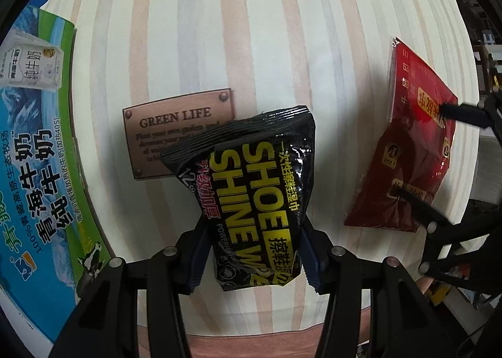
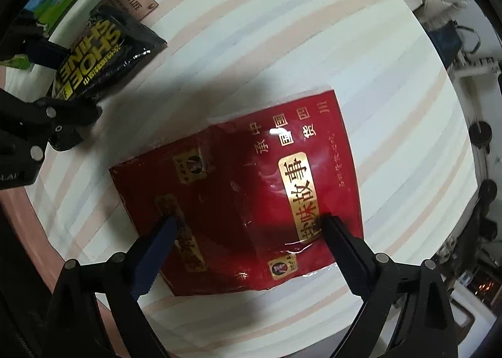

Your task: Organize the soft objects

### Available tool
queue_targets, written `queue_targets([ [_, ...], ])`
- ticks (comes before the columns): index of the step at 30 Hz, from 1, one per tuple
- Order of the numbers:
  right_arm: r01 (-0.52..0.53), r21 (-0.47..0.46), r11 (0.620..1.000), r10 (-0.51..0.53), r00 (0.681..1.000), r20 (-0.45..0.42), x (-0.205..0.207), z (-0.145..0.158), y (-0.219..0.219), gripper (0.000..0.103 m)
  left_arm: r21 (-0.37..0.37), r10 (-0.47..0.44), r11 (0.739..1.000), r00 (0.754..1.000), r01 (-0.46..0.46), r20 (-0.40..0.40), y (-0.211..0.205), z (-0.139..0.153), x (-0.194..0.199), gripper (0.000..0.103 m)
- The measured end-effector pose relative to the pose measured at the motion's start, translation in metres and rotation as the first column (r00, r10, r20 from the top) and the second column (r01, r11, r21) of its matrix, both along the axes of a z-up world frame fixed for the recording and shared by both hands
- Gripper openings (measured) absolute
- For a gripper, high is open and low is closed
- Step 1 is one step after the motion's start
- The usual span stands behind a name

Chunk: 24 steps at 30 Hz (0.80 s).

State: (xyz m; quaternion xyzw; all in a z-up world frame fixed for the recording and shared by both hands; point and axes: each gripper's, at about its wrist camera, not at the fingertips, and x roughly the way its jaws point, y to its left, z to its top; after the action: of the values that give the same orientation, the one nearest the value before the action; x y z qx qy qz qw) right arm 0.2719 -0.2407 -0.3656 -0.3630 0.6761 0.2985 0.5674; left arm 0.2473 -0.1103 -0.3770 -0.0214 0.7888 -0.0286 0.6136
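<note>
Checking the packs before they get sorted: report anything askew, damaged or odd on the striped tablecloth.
Nothing looks torn or spilled. The glossy black shoe-shine wipes pack is clamped in the left gripper, its top tilted over the brown GREEN LIFE plaque print. The crinkled red foil pouch lies skewed to the stripes, creased down its middle, between the right gripper's open fingers.

Striped cloth, plaque, milk carton.
Tablecloth (image 1: 251,44) bears "GREEN LIFE" plaque (image 1: 163,125); milk carton (image 1: 34,138) at left edge.

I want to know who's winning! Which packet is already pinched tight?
The black packet: the left gripper squeezes its sides. The red packet lies flat, with the right gripper open over it.
</note>
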Motion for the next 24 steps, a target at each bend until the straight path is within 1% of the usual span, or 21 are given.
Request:
queue_targets([
  [1,0.006,0.008,1.000,-0.006,1.000,0.007,0.000,0.003,0.000,0.084,0.000,-0.001,1.000,1.000,0.001,0.001,0.002,0.000,-0.002,0.048],
  [2,0.020,0.025,0.999,-0.020,1.000,0.017,0.001,0.010,-0.001,0.063,-0.003,-0.001,1.000,1.000,0.001,0.003,0.002,-0.001,-0.003,0.048],
  [3,0.032,0.035,0.999,-0.033,0.999,0.025,0.003,0.014,-0.002,0.016,-0.002,-0.003,1.000,1.000,0.003,0.003,0.002,-0.001,-0.004,0.048],
  [4,0.079,0.031,0.996,-0.080,0.996,0.028,0.006,0.019,-0.006,0.002,0.000,-0.003,1.000,1.000,0.003,0.002,0.004,-0.002,-0.005,0.048],
  [5,0.098,0.017,0.995,-0.099,0.995,0.024,0.005,0.017,-0.010,0.000,0.001,-0.003,1.000,1.000,0.003,0.001,0.005,-0.001,-0.004,0.048],
  [6,0.093,0.025,0.995,-0.094,0.994,0.051,0.003,0.020,-0.011,0.000,0.003,-0.005,1.000,1.000,0.005,0.001,0.006,0.003,-0.001,0.048],
  [7,0.098,0.025,0.995,-0.099,0.994,0.053,0.002,0.022,-0.013,0.000,0.005,-0.006,1.000,1.000,0.006,0.001,0.006,0.004,0.000,0.048],
  [8,0.131,0.039,0.991,-0.132,0.990,0.041,0.004,0.025,-0.018,0.000,0.007,-0.005,1.000,1.000,0.005,0.000,0.005,0.006,0.001,0.048],
  [10,0.237,0.098,0.966,-0.239,0.971,0.010,0.006,0.037,-0.032,0.000,0.010,-0.005,1.000,1.000,0.005,0.003,0.004,0.009,0.003,0.048],
  [12,0.311,0.140,0.940,-0.312,0.950,-0.014,0.011,0.047,-0.047,0.000,0.014,-0.005,1.000,1.000,0.005,0.013,0.003,0.013,0.003,0.048],
  [13,0.341,0.165,0.925,-0.342,0.939,-0.027,0.015,0.053,-0.055,0.000,0.016,-0.004,1.000,1.000,0.004,0.017,0.001,0.016,0.003,0.048],
  [15,0.362,0.178,0.915,-0.357,0.932,-0.059,0.013,0.061,-0.068,0.000,0.016,-0.003,1.000,1.000,0.002,0.024,0.000,0.018,0.003,0.048],
  [16,0.425,0.178,0.887,-0.419,0.905,-0.073,0.019,0.064,-0.081,0.000,0.016,-0.001,1.000,1.000,0.000,0.025,-0.001,0.018,0.003,0.048],
  [17,0.490,0.148,0.859,-0.484,0.872,-0.075,0.024,0.064,-0.094,0.002,0.014,0.003,1.000,1.000,-0.003,0.025,-0.001,0.018,0.002,0.048],
  [18,0.542,0.128,0.831,-0.534,0.841,-0.091,0.019,0.065,-0.105,0.005,0.010,0.006,1.000,1.000,-0.006,0.024,-0.002,0.018,0.001,0.048],
  [19,0.631,0.130,0.765,-0.615,0.776,-0.140,0.025,0.064,-0.125,0.011,0.009,0.006,1.000,1.000,-0.006,0.024,-0.001,0.018,0.000,0.048],
  [20,0.674,0.141,0.725,-0.654,0.738,-0.166,0.028,0.062,-0.142,0.044,0.009,0.007,1.000,1.000,-0.007,0.025,-0.002,0.018,0.000,0.048],
  [21,0.728,0.163,0.666,-0.700,0.685,-0.202,0.033,0.062,-0.158,0.089,0.007,0.008,1.000,1.000,-0.008,0.024,-0.002,0.017,-0.001,0.048],
  [22,0.792,0.182,0.583,-0.747,0.611,-0.261,0.034,0.060,-0.177,0.103,0.006,0.008,1.000,1.000,-0.008,0.023,-0.003,0.017,-0.002,0.048],
  [23,0.818,0.192,0.542,-0.764,0.575,-0.292,0.039,0.058,-0.192,0.103,0.007,0.006,1.000,1.000,-0.006,0.024,-0.003,0.016,-0.003,0.048],
  [24,0.859,0.181,0.479,-0.786,0.512,-0.347,0.036,0.053,-0.205,0.103,0.007,0.007,1.000,1.000,-0.007,0.026,-0.003,0.016,-0.003,0.048],
])
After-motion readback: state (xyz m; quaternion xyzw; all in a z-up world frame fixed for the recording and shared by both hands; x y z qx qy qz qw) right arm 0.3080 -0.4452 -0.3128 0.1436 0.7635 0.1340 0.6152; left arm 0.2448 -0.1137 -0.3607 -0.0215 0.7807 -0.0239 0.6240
